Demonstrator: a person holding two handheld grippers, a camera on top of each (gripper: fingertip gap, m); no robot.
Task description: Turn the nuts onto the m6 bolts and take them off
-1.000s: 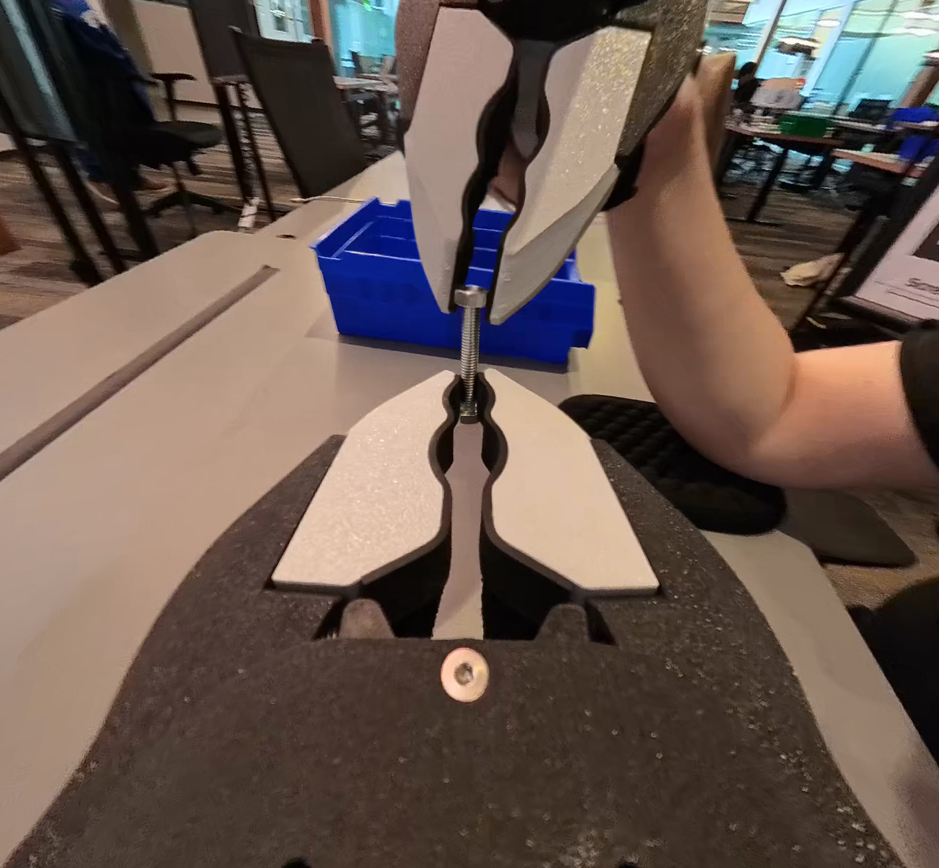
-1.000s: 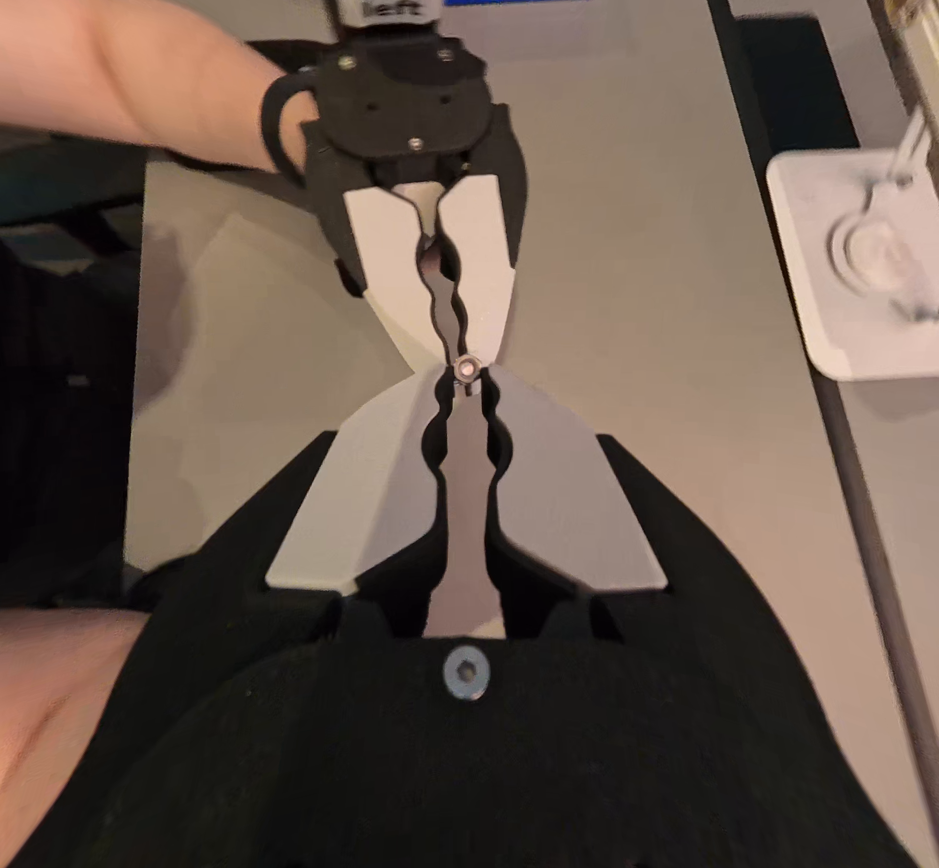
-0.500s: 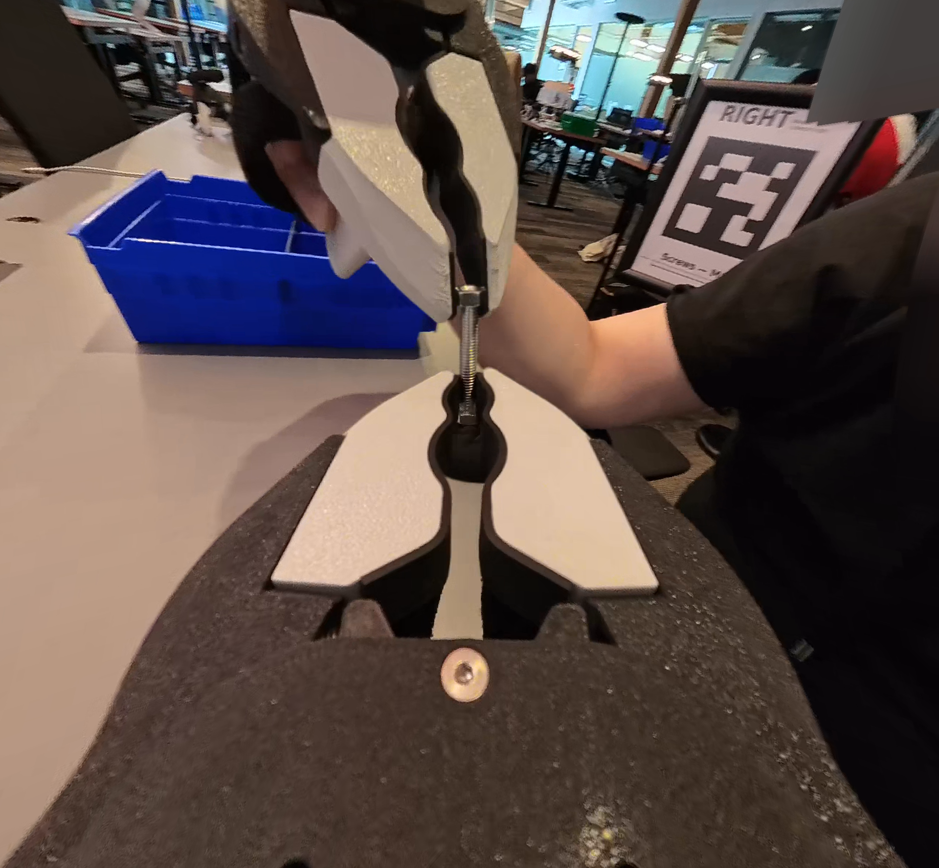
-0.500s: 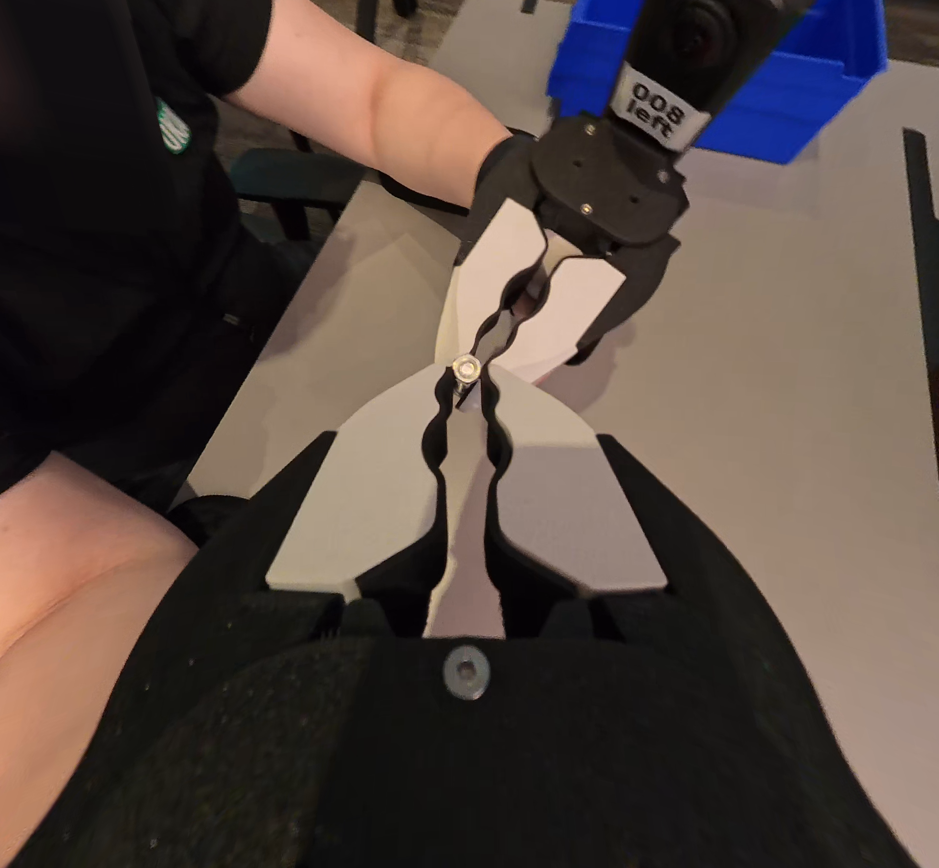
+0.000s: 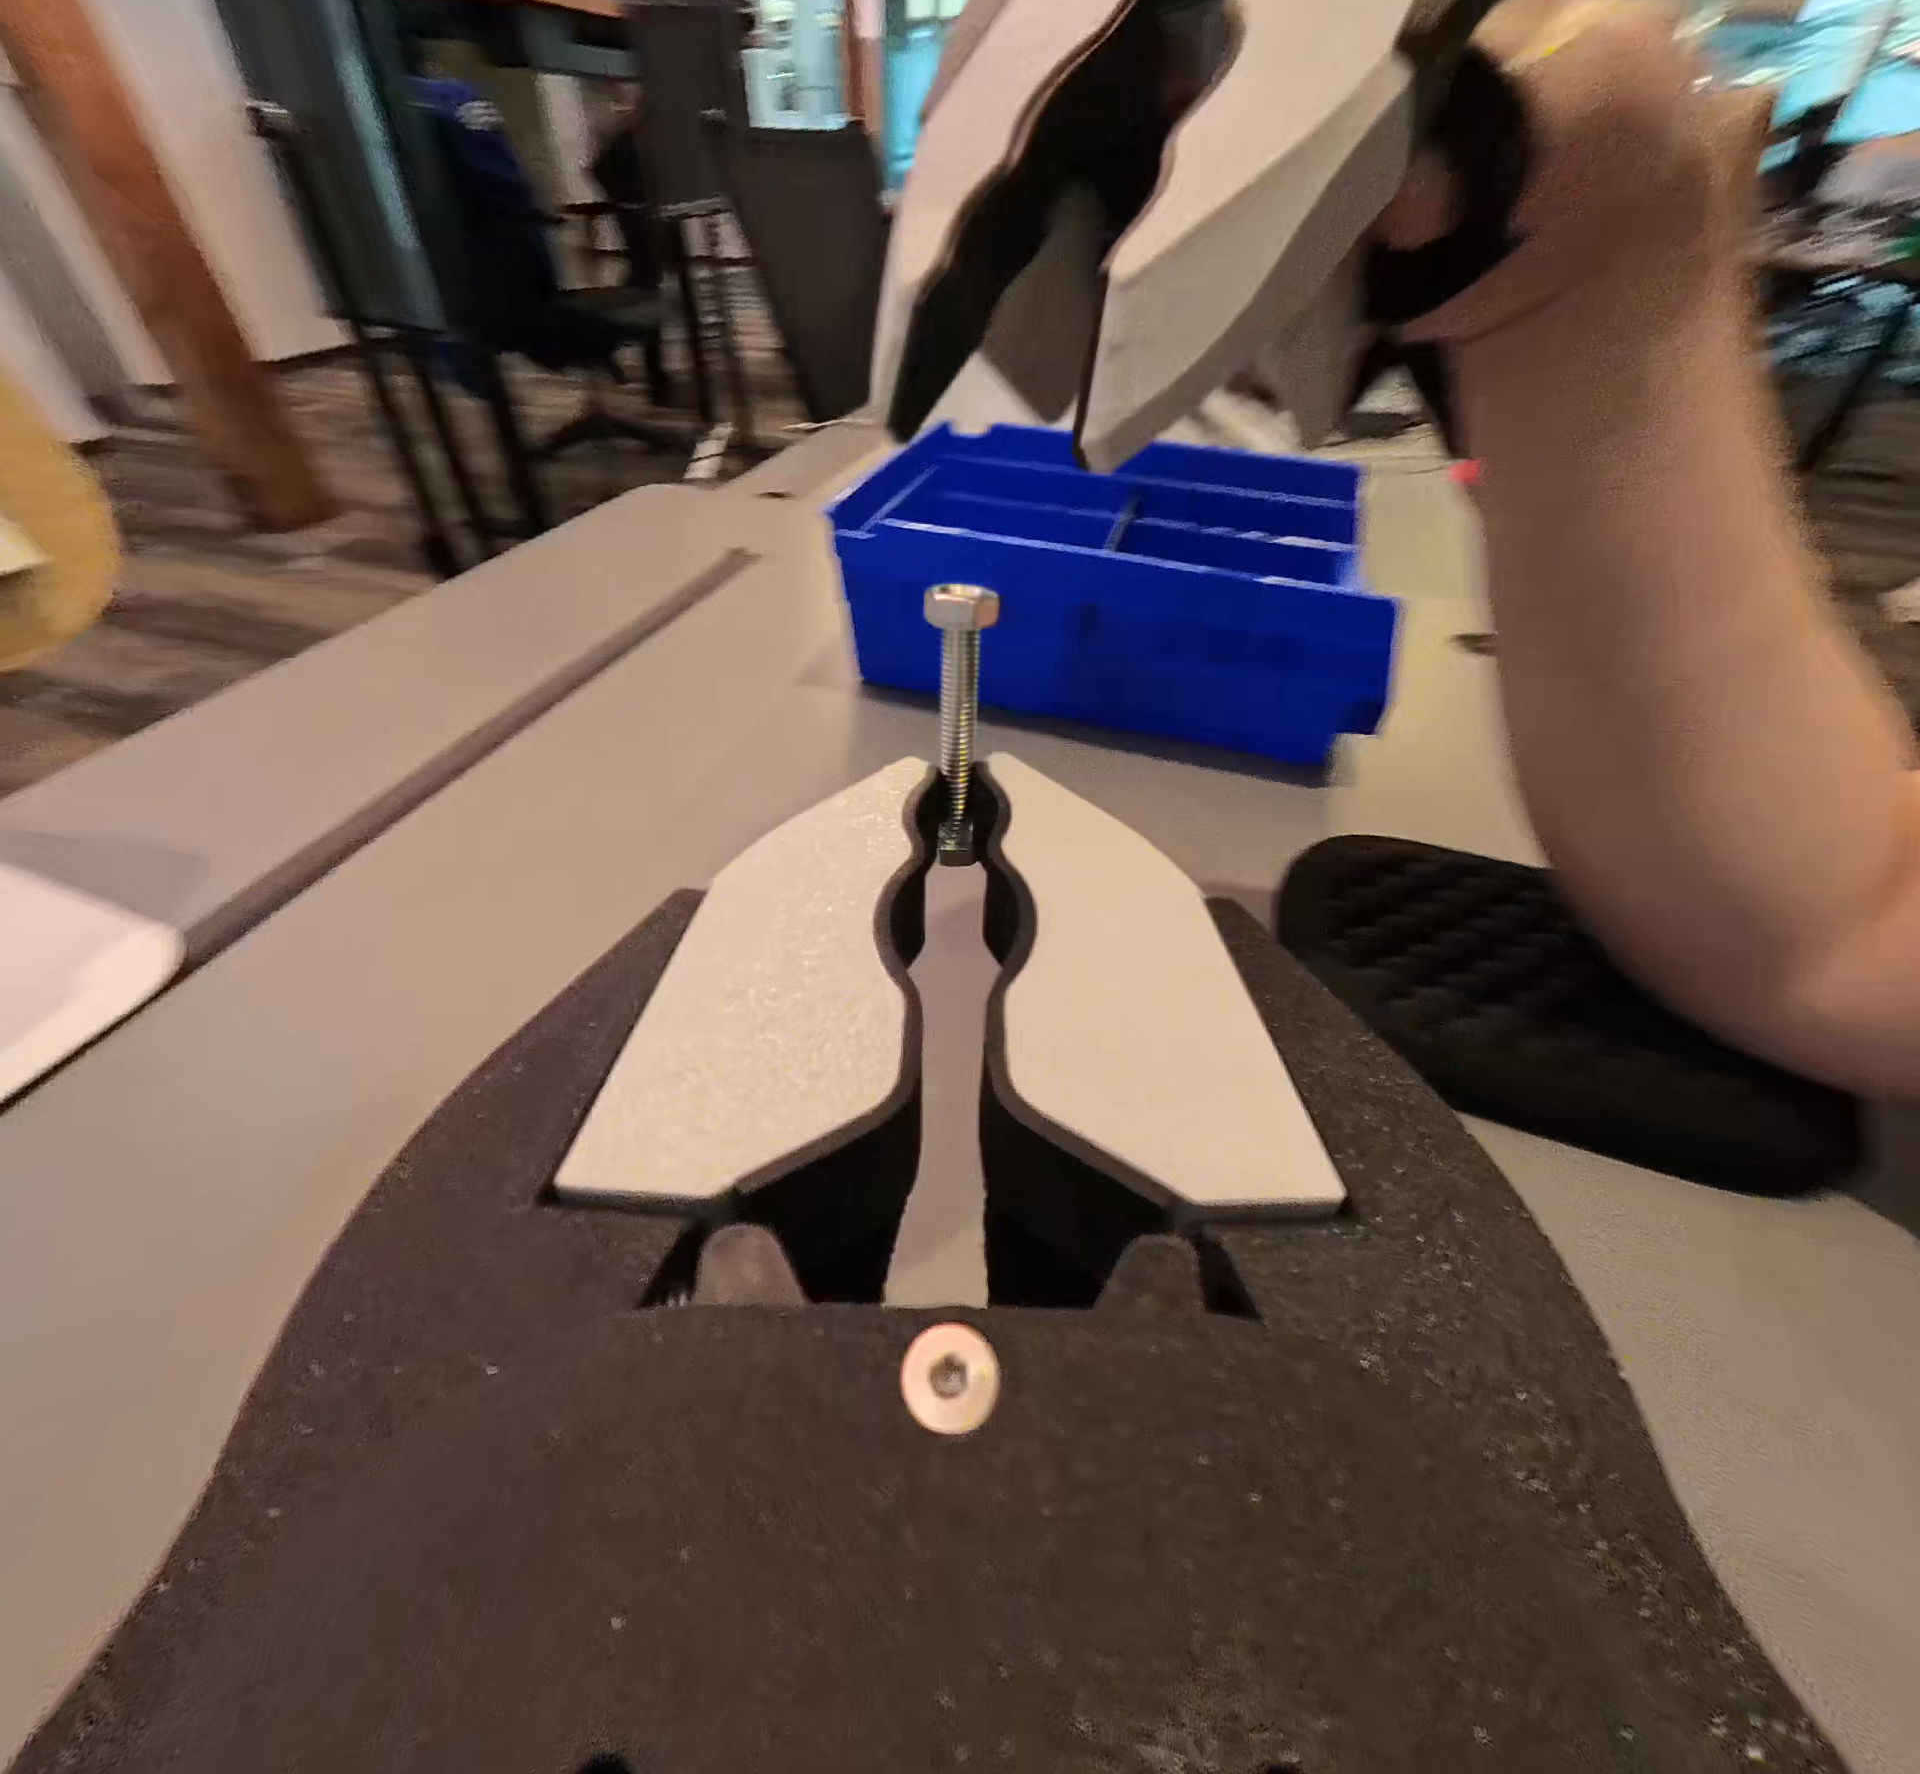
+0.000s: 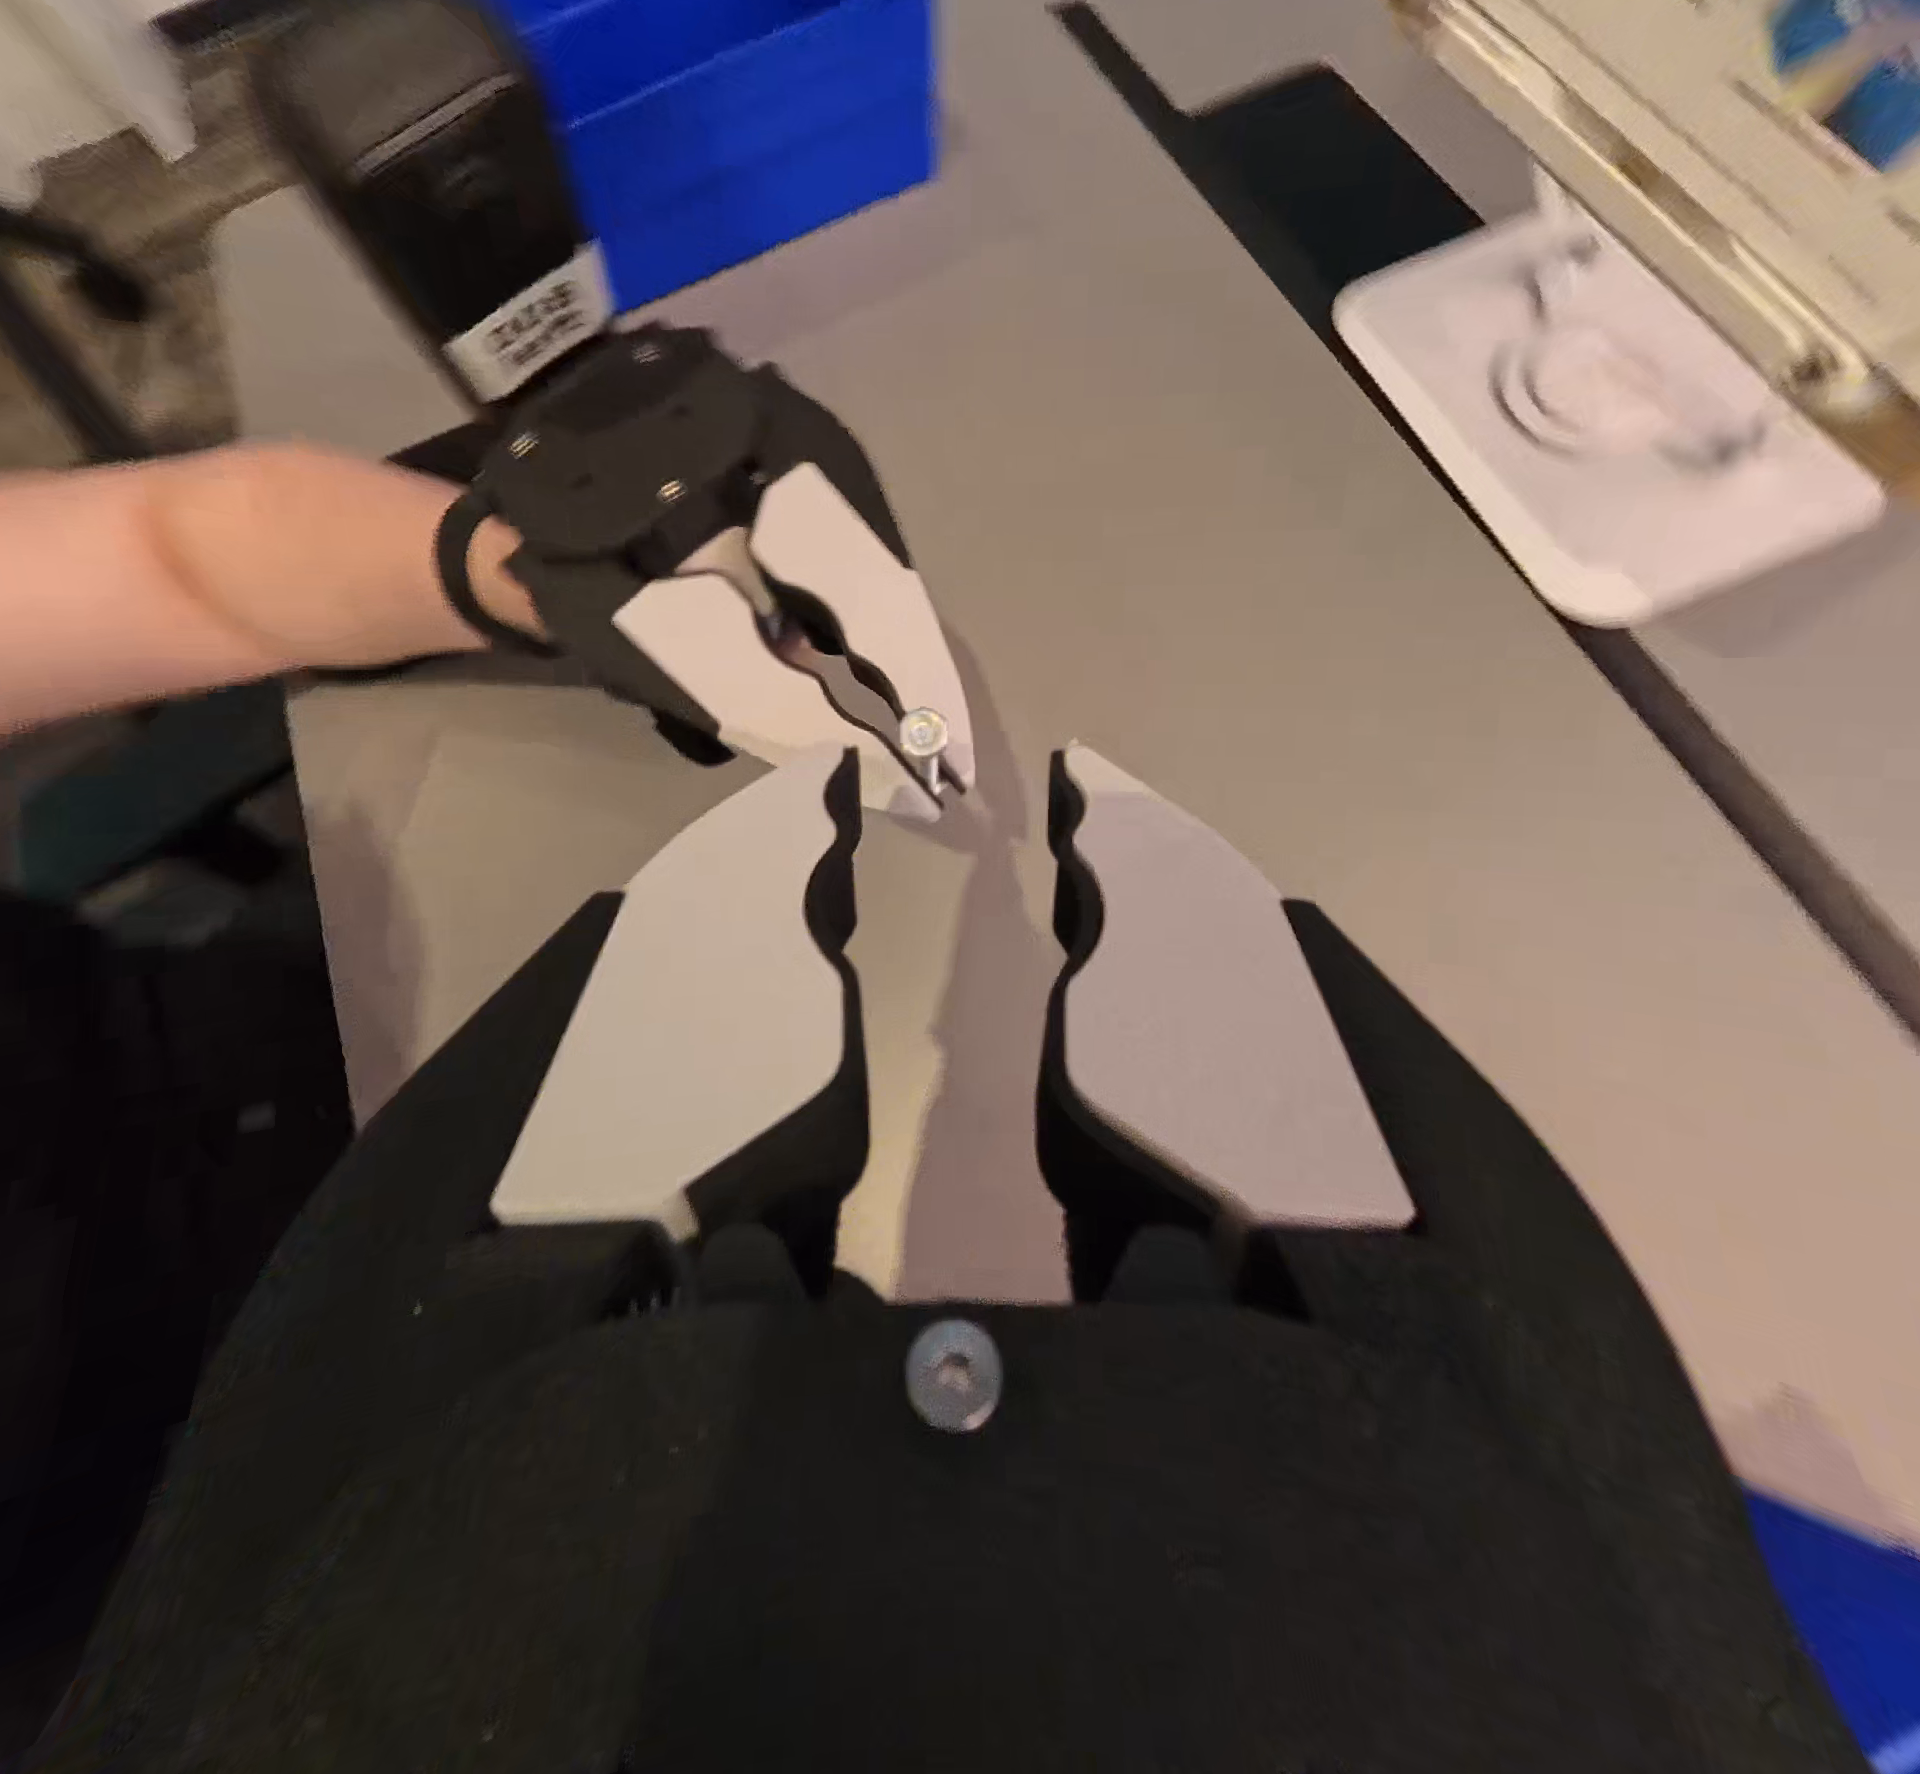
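Note:
A silver M6 bolt (image 5: 958, 706) stands upright, hex head on top. My left gripper (image 5: 956, 794) is shut on the nut (image 5: 956, 848) at the bolt's lower end and holds it above the grey table (image 5: 520, 841). My right gripper (image 5: 992, 441) shows above and to the right of the bolt head, open and empty, not touching it. In the right wrist view my right gripper (image 6: 954, 763) is open, looking down on the bolt head (image 6: 922, 732) held by my left gripper (image 6: 930, 774), just left of the gap.
A blue divided bin (image 5: 1112, 602) stands behind the bolt; it also shows in the right wrist view (image 6: 727, 62). A black mesh pad (image 5: 1558, 1007) lies under the right forearm. A white tray (image 6: 1600, 436) and a cardboard box (image 6: 1714, 62) sit on the right. Spacing between my two grippers at the tips: around 5 cm.
My right gripper has let go of the bolt head, opened and lifted up and away. My left gripper still holds the nut with the bolt upright.

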